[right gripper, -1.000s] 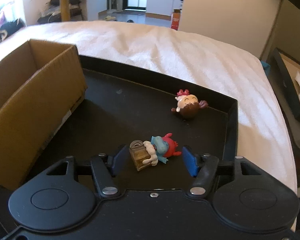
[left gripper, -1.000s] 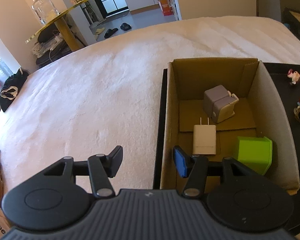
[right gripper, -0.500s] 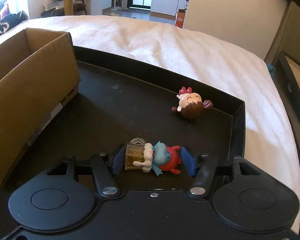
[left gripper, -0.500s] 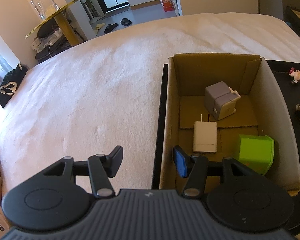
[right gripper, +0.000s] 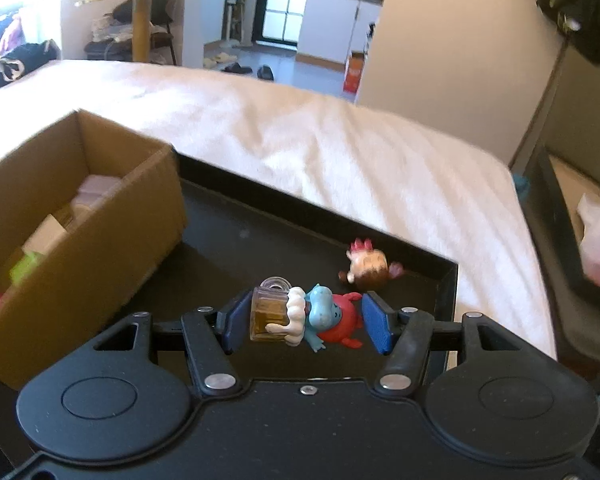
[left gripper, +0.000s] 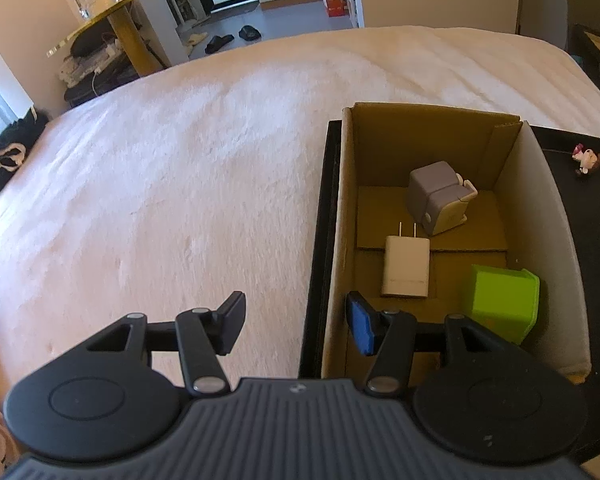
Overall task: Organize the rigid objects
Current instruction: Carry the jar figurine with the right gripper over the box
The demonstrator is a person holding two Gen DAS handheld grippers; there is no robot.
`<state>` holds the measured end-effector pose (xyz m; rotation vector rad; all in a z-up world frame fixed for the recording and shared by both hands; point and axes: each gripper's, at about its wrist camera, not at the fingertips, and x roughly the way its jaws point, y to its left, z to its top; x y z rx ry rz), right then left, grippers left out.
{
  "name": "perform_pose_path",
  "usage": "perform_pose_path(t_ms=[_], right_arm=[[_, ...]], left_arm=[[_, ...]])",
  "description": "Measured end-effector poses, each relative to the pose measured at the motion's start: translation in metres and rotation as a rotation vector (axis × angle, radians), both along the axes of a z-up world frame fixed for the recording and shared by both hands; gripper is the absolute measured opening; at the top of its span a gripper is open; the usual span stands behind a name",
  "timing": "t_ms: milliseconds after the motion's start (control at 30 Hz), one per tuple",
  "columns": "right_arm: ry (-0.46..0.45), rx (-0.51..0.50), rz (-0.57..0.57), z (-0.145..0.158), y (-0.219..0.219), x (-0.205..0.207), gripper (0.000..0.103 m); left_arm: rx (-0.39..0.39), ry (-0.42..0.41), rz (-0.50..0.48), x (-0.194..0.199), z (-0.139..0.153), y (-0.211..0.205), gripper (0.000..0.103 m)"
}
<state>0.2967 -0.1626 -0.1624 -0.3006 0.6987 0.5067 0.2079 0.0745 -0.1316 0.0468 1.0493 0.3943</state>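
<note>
Beside the open brown cardboard box [right gripper: 76,216], between the blue pads of the right gripper [right gripper: 300,322], sits a small blue-and-red cartoon figurine clutching an amber translucent cube with a clear loop [right gripper: 304,314]. The jaws stand narrow around it and appear to hold it above the shallow black tray [right gripper: 260,240] — whether it has fully cleared the tray floor I cannot tell. Just beyond it on that tray lies a second figurine with brown hair and a pink bow [right gripper: 366,266], its face blurred.

From the right wrist view the box contents are smeared: only pale, white and green patches, and a red scrap at the near corner too blurred to name. The left wrist view shows them clearly — a white wall charger with two metal prongs [left gripper: 406,268] near the box's middle, a grey-and-cream cube-shaped adapter [left gripper: 436,202] toward its far wall, and a lime-green plastic block [left gripper: 500,302] against its right wall, partly hidden behind the gripper linkage. The charger's faint printing is unreadable.

Over the box's left wall, the left gripper [left gripper: 296,328] hangs with jaws wide and nothing between them, one finger above the cream fleecy bedcover [left gripper: 180,180].
</note>
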Motion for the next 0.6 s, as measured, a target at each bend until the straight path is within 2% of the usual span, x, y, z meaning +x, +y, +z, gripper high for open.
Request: perform_pose_path(t_ms=[267, 400, 500, 600], right_arm=[[-0.124, 0.012, 0.079, 0.042, 0.012, -0.013, 0.058], [-0.139, 0.048, 0.126, 0.057, 0.023, -0.024, 0.058], [-0.152, 0.042, 0.157, 0.058, 0.033, -0.03, 0.058], [-0.166, 0.054, 0.201, 0.058, 0.043, -0.036, 0.058]], left_arm=[[-0.046, 0.003, 0.002, -0.004, 0.004, 0.008, 0.054], [-0.087, -0.006, -0.005, -0.005, 0.003, 0.011, 0.054], [-0.108, -0.01, -0.009, -0.007, 0.002, 0.011, 0.05], [-0.134, -0.025, -0.021, -0.008, 0.002, 0.012, 0.038]])
